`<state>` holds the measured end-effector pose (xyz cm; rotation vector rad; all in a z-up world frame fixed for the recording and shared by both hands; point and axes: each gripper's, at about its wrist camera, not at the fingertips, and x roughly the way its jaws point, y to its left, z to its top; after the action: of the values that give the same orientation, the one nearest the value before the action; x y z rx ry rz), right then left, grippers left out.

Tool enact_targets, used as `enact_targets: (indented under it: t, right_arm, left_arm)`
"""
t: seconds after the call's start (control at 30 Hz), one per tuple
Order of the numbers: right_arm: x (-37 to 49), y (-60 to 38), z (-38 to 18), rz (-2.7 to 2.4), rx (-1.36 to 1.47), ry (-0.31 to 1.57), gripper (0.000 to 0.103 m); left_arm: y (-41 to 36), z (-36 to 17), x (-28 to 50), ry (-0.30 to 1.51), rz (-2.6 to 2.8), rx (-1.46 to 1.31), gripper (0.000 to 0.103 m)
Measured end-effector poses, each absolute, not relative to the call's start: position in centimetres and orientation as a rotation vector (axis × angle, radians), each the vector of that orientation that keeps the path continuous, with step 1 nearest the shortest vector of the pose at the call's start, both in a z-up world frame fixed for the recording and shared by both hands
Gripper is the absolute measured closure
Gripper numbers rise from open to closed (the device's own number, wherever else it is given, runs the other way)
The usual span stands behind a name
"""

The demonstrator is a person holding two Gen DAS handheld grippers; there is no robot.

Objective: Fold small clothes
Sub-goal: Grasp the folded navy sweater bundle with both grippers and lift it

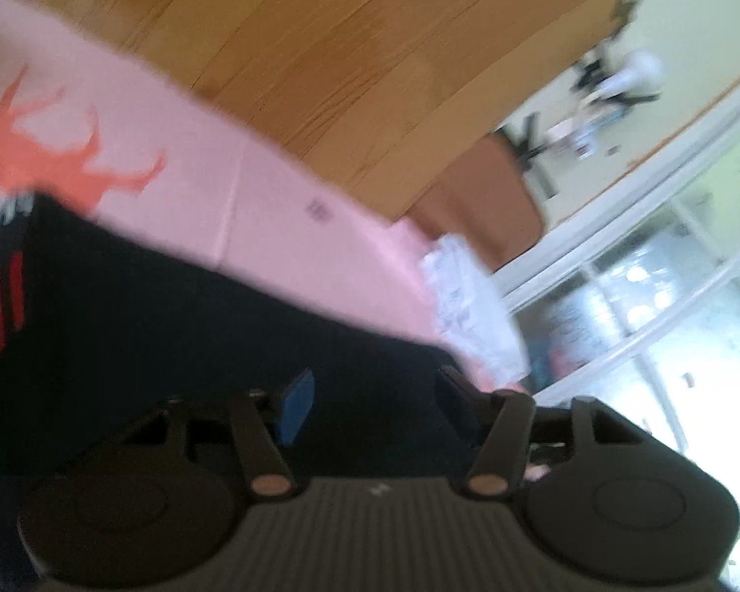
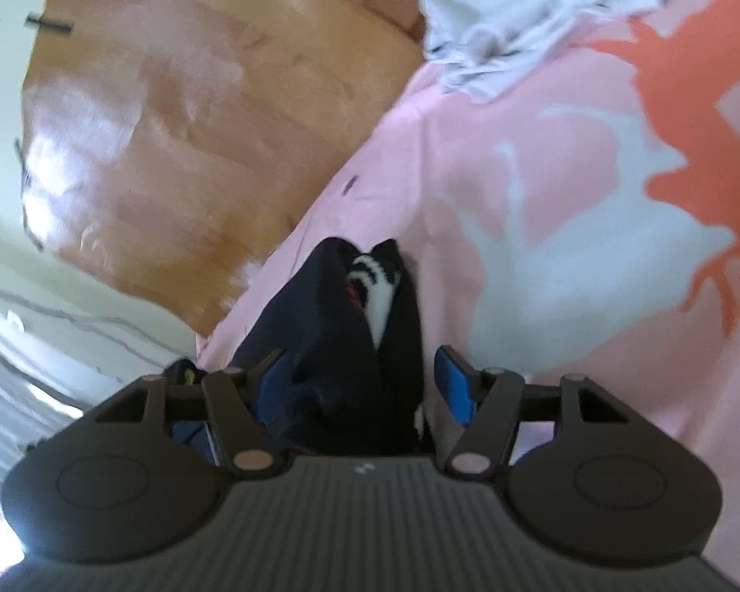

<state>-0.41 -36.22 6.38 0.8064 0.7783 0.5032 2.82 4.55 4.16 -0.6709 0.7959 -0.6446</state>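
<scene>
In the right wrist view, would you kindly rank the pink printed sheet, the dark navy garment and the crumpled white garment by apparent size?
1. Pink printed sheet, largest.
2. Dark navy garment.
3. Crumpled white garment.
The last two look close; the navy one lies nearest the camera, between the right gripper's fingers, so their order is unsure.

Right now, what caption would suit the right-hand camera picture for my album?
Dark garment bunched between the right gripper fingers, above a pink sheet with a white cloth beyond.

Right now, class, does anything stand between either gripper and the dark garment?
Nothing visible does. The dark garment already lies between the fingers of the right gripper and of the left gripper, on the pink sheet.
</scene>
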Motion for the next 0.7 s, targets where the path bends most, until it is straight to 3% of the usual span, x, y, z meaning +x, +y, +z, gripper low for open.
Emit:
enact_targets:
  t: [0.03,0.07,0.1,0.17,0.43,0.57,0.7]
  right_arm:
    - [-0.2,-35.8,6.3,0.519,0.809,0.794,0.042]
    - [0.1,-35.2,6.2,0.527,0.808,0.816,0.057]
    - [0.2,-34.9,6.3,0.545,0.819,0.822,0.065]
    - [0.0,-33.9,7.7,0.613,0.841,0.800,0.067]
    - [-0.9,-22.5,18.0,0.919,0.529,0.685,0.069]
    - [-0.2,-14.7,18.6,1.017,0.377,0.747,0.067]
    - [1.6,-7.3,15.9,1.072,0.294,0.864,0.063]
  left_arm:
    - [4.3,2.8,3.5,0.853,-0.624,-0.671,0.059]
    - [4.4,2.1,3.6,0.848,-0.617,-0.669,0.073]
    - [4.7,1.7,3.5,0.831,-0.612,-0.665,0.078]
    - [5.4,1.0,3.7,0.852,-0.582,-0.700,0.097]
    - [5.9,2.6,2.6,0.834,-0.554,-0.620,0.097]
    - [13.0,5.0,-0.7,0.655,-0.508,-0.702,0.078]
    - [21.0,6.4,-3.9,0.524,-0.319,-0.783,0.074]
